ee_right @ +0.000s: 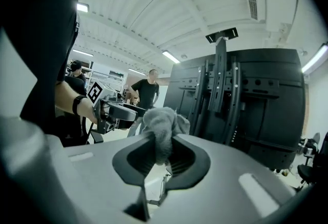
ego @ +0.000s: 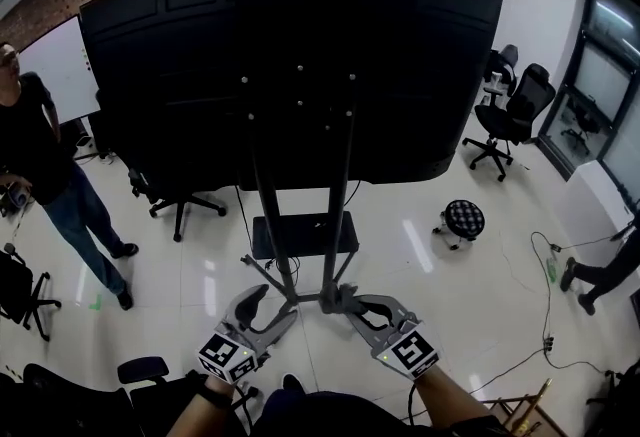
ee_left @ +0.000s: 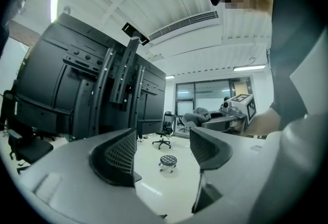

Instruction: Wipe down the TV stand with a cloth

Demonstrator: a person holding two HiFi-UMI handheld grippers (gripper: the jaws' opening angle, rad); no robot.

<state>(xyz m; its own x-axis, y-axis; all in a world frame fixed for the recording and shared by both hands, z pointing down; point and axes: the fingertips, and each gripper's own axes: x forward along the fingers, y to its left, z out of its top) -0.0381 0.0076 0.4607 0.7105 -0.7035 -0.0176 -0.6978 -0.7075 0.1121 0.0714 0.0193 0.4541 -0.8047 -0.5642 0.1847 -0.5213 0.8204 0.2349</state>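
The TV stand [ego: 300, 225] rises in front of me in the head view, two dark poles carrying the back of a big black screen [ego: 290, 65]. My left gripper [ego: 268, 307] hovers by the foot of the poles, and its jaws stand open and empty in its own view [ee_left: 163, 146]. My right gripper [ego: 362, 303] is just right of the poles. In the right gripper view [ee_right: 161, 154] it is shut on a grey cloth [ee_right: 163, 123], which bunches up above the jaws. The poles [ee_right: 220, 89] stand close behind the cloth.
A person in black [ego: 40, 155] stands at the left, another person's legs [ego: 605, 270] at the right edge. Office chairs [ego: 515, 115] and a round stool [ego: 463, 218] sit to the right. Cables [ego: 545, 285] trail over the glossy floor. A black chair [ego: 180, 195] is left of the stand.
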